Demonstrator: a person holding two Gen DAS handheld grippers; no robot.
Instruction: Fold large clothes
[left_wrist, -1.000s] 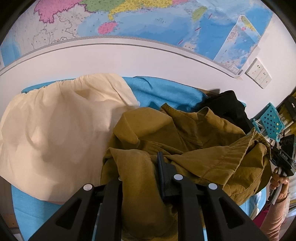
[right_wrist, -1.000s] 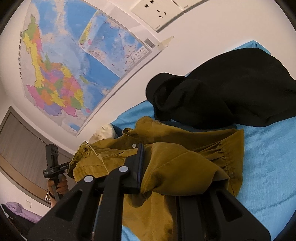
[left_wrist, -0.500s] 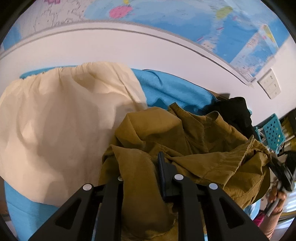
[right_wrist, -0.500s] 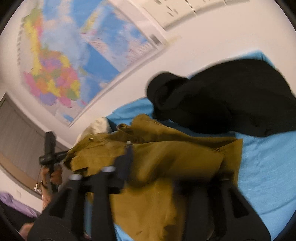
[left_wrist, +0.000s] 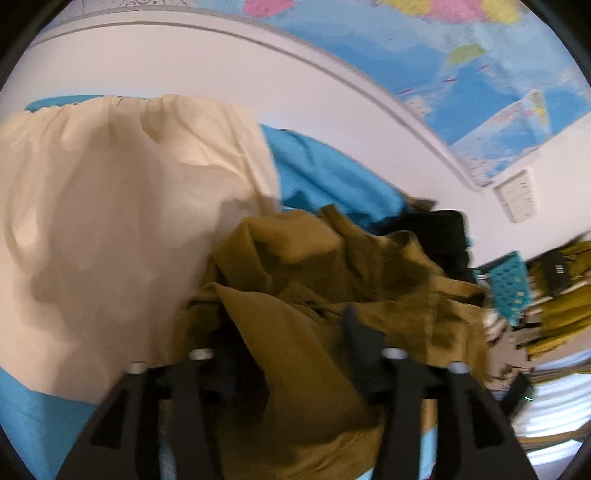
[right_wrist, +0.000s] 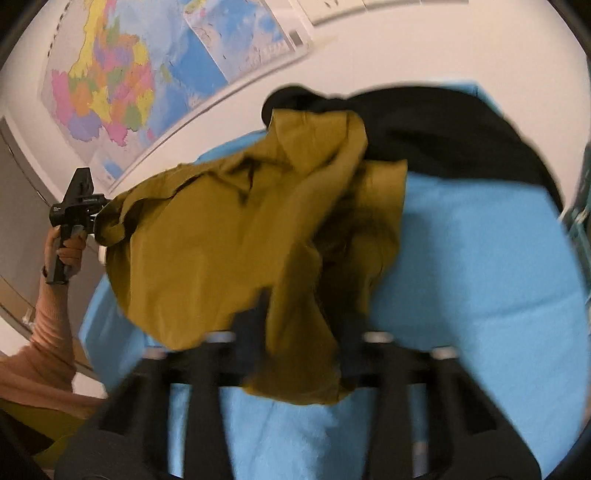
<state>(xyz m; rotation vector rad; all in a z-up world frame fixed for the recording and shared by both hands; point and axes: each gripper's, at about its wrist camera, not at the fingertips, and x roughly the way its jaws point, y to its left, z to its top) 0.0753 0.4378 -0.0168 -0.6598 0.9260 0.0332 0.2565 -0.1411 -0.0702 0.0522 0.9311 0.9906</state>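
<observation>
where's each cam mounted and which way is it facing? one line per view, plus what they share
Left wrist: on the left gripper, looking down along its fingers over the mustard garment toward the cream cloth and wall map; jaws opening, fabric between them.
Right wrist: on the right gripper, facing the black garment; jaws closing on mustard fabric; the person's left hand and sleeve show.
Shared: mustard garment, black garment, blue cover, map.

Home bedroom: blue-sheeted bed (right_wrist: 480, 258), clothes pile, wall map (right_wrist: 110, 81), wall sockets (left_wrist: 517, 195).
</observation>
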